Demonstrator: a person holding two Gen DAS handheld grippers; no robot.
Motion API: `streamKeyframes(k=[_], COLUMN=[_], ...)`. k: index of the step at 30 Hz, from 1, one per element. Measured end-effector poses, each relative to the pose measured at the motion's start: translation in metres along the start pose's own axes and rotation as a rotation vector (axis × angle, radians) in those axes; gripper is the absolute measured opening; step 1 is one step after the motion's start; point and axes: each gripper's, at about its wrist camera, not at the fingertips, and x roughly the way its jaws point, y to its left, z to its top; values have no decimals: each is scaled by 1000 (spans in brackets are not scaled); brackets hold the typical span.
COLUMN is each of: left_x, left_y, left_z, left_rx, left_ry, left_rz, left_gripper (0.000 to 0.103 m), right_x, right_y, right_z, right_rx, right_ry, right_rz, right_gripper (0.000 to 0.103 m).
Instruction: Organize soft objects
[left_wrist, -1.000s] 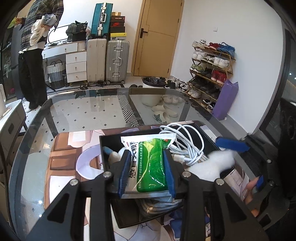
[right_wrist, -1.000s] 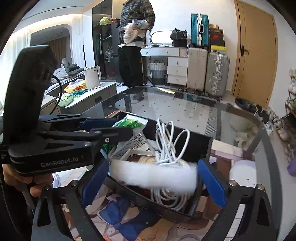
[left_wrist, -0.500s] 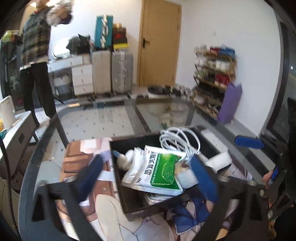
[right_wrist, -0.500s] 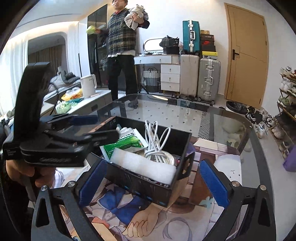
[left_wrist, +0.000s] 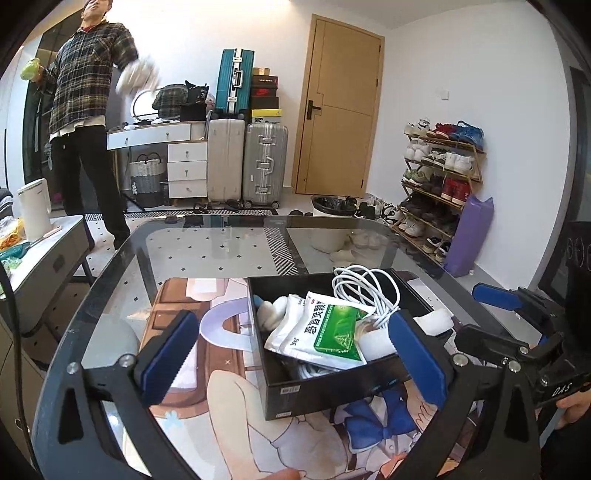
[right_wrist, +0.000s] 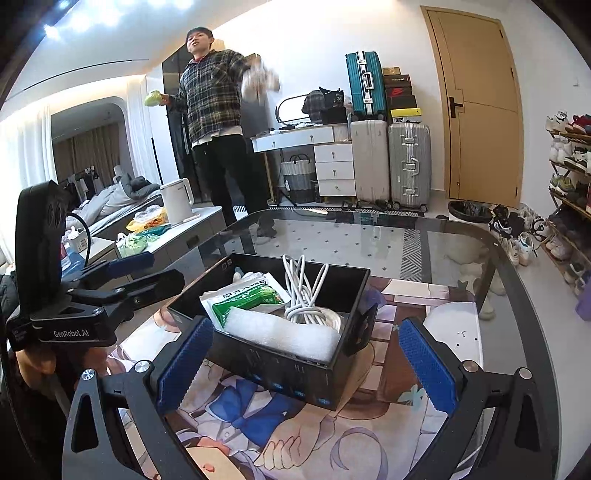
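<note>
My left gripper (left_wrist: 295, 354) is a matte black frame with silver screws at its joints and blue ribbed pads (left_wrist: 168, 354) on its fingers. My right gripper (right_wrist: 306, 363) is built the same. On the side of the left one I read white lettering, "GenRobot.AI", and a black cable loops behind it.

Beyond the fingers, past the glass counter (left_wrist: 207, 251), stand suitcases (left_wrist: 265, 162), a door (left_wrist: 338, 110), a shoe rack (left_wrist: 439, 177), and a person (right_wrist: 218, 122).
</note>
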Motion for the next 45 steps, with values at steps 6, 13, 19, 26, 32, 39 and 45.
streamKeyframes(k=[6, 13, 19, 26, 32, 39, 45], left_x=[-1, -1, 1, 4, 2, 3, 6], left_y=[-7, -8, -4, -7, -10, -8, -4], left_z=[-6, -13, -18, -28, -31, -31, -29], left_rx=[34, 38, 26, 55, 67, 62, 42], left_ry=[-16, -38, -47, -47, -50, -48, -39], left_rz=[26, 22, 25, 29, 21, 22, 24], left_gripper=[103, 103, 103, 103, 103, 103, 103], right_x=[1, 7, 6, 5, -2, -10, -11], right_y=[8, 18, 16, 18, 17, 13, 13], right_z=[-5, -13, -15, -20, -21, -23, -24], right_rx=[-19, -52, -37, -60, -55, -33, -32], right_ry=[-14, -29, -53, -62, -96, -132, -128], right_rz=[27, 22, 22, 18, 19, 22, 21], right_gripper=[102, 102, 102, 102, 102, 102, 102])
